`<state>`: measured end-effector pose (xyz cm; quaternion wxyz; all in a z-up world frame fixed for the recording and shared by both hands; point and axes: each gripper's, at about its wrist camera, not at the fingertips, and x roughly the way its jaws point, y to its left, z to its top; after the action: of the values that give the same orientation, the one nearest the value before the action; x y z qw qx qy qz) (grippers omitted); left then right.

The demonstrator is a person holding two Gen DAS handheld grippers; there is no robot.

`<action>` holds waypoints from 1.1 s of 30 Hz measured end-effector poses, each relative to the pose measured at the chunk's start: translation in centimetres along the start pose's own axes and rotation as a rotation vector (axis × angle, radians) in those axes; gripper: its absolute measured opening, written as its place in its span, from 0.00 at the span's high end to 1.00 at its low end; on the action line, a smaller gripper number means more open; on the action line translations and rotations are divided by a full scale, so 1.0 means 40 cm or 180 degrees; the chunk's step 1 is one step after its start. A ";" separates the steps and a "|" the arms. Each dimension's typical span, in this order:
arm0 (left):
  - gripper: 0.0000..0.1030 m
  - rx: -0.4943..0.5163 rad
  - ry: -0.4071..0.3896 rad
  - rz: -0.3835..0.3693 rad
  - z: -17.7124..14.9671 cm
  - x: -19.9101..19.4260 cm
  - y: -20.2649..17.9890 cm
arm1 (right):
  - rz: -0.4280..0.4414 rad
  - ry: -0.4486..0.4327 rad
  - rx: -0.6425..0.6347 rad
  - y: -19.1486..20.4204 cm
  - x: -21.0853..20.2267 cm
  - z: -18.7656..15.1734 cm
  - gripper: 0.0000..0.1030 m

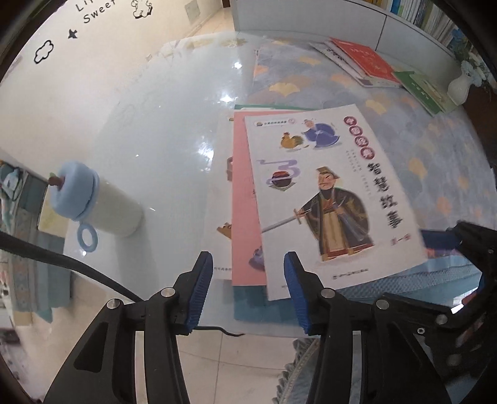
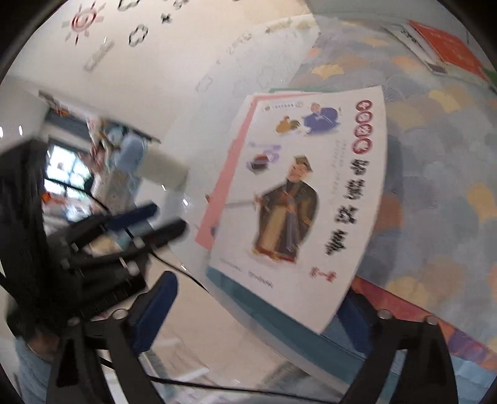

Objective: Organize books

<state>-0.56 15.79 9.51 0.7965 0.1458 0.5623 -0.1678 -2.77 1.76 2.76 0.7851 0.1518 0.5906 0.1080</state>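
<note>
A white picture book [image 1: 326,192] with a robed swordsman on its cover lies askew on top of a pink book [image 1: 243,217] and thinner ones, near the table's front edge. My left gripper [image 1: 248,261] hovers over the stack's near left corner. Its blue pads [image 1: 202,289] are apart and press on nothing. In the right wrist view the same white book [image 2: 298,199] lies ahead. My right gripper [image 2: 257,286] stands wide open around the book's near corner without pressing on it. Its dark tip [image 1: 466,239] shows at the book's right edge in the left wrist view.
A red book [image 1: 366,60] and a green book [image 1: 425,90] lie at the far right of the patterned, glass-topped table [image 1: 161,130]. A cream bottle with a blue cap [image 1: 93,202] stands at the left. A white vase [image 1: 459,88] and a bookshelf [image 1: 416,12] are behind.
</note>
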 end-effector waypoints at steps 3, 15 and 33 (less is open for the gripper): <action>0.31 -0.0045 -0.0041 -0.0094 0.015 -0.031 -0.021 | -0.0461 -0.0176 -0.0384 0.006 -0.044 -0.023 0.00; 0.02 0.0328 -0.0626 -0.0313 0.209 -0.192 -0.237 | -0.1129 -0.1216 -0.0206 -0.150 -0.420 -0.007 0.00; 0.01 0.1092 -0.1638 -0.0740 0.639 -0.354 -0.673 | -0.1909 -0.2591 -0.0099 -0.400 -1.084 0.058 0.00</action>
<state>5.06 -17.76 30.03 0.8518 0.1655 0.3191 -0.3812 -12.80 -28.54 36.30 0.9504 -0.0064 0.2526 -0.1814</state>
